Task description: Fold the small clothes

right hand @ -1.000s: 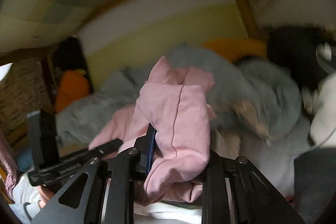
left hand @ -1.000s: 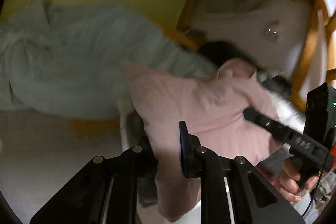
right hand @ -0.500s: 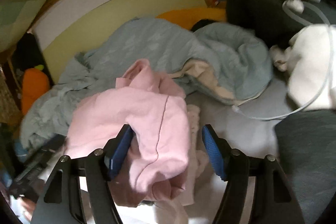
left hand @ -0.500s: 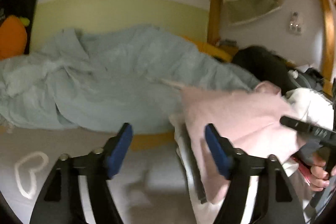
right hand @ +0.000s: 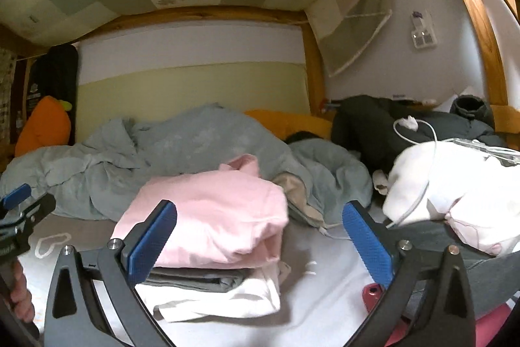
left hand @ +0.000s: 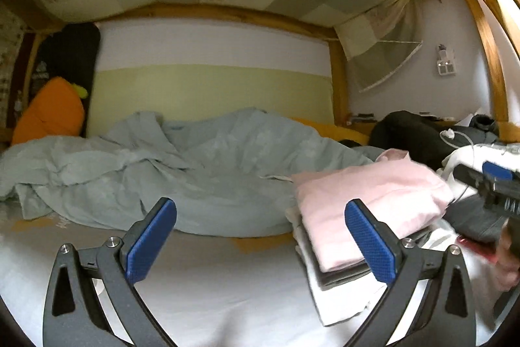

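A folded pink garment (right hand: 211, 213) lies on top of a small stack, over a grey folded piece (right hand: 198, 277) and a white one (right hand: 221, 298), on the white bed sheet (right hand: 308, 308). In the left wrist view the same pink garment (left hand: 367, 207) lies at the right. My right gripper (right hand: 260, 243) is opening wide, its blue pads off the cloth, the stack just ahead between them. My left gripper (left hand: 260, 243) is opening wide too, with nothing between its pads, left of the stack. Each gripper shows at the edge of the other's view.
A rumpled grey-blue duvet (left hand: 156, 171) fills the back of the bed. An orange cushion (left hand: 48, 113) leans at the far left. Dark clothes (right hand: 373, 126), a white garment (right hand: 455, 184) with a white cable and a red thing (right hand: 373, 295) lie to the right. Wooden bed posts (right hand: 315, 73) frame the back.
Both grippers let go of the pink garment and opened wide. It dropped folded onto the stack. Both grippers drew back from it and levelled out.
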